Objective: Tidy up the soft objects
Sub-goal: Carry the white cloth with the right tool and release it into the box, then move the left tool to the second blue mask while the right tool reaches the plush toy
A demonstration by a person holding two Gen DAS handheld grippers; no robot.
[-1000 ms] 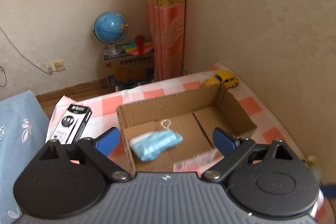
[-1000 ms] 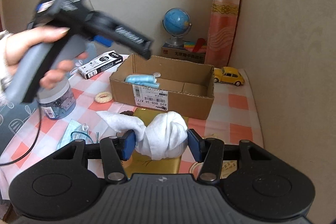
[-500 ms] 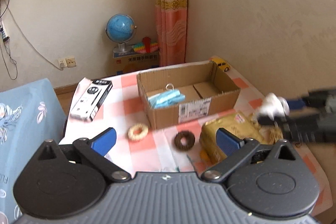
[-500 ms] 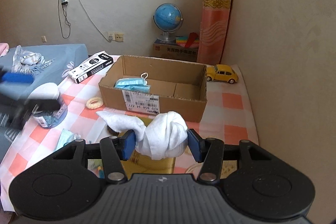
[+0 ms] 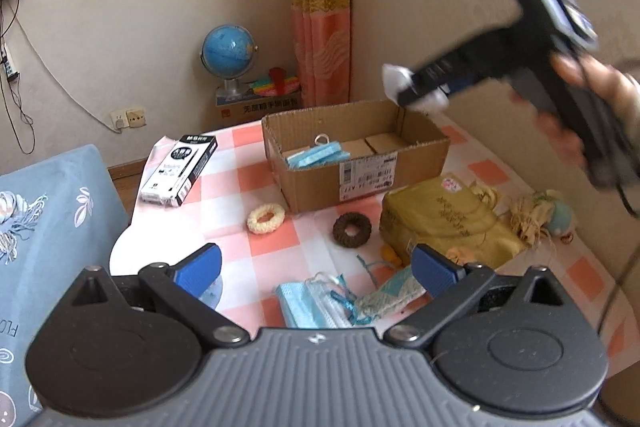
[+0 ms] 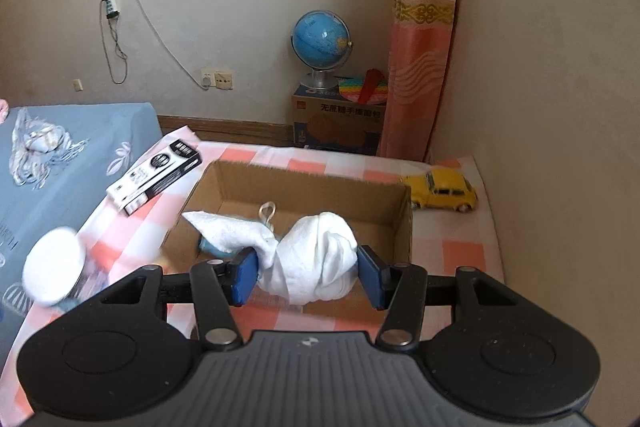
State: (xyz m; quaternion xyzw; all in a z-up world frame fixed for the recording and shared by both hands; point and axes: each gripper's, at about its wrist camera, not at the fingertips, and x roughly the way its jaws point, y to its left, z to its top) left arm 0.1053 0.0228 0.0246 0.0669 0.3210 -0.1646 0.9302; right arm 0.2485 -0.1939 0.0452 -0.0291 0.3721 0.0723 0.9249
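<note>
1. Left wrist view: the left gripper [image 5: 316,269] fills the lower frame, jaws spread wide with nothing between them, above a blue face mask [image 5: 310,305] on the checked tablecloth [image 5: 276,241]. The cardboard box [image 5: 356,155] sits mid-frame.
2. Right wrist view: the right gripper [image 6: 308,277] is clamped on a knotted white cloth [image 6: 316,259] at frame centre, over the box. Its loose tail may catch the box wall on release and leave the cloth hanging outside.

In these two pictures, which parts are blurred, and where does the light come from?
Left wrist view: the right gripper and the hand holding it are motion-smeared; the cardboard box is sharp; bright daylight at the top right.
Right wrist view: the white towel is sharp; the white-lidded jar at the left edge is blurred; walls bend from fisheye distortion.
</note>
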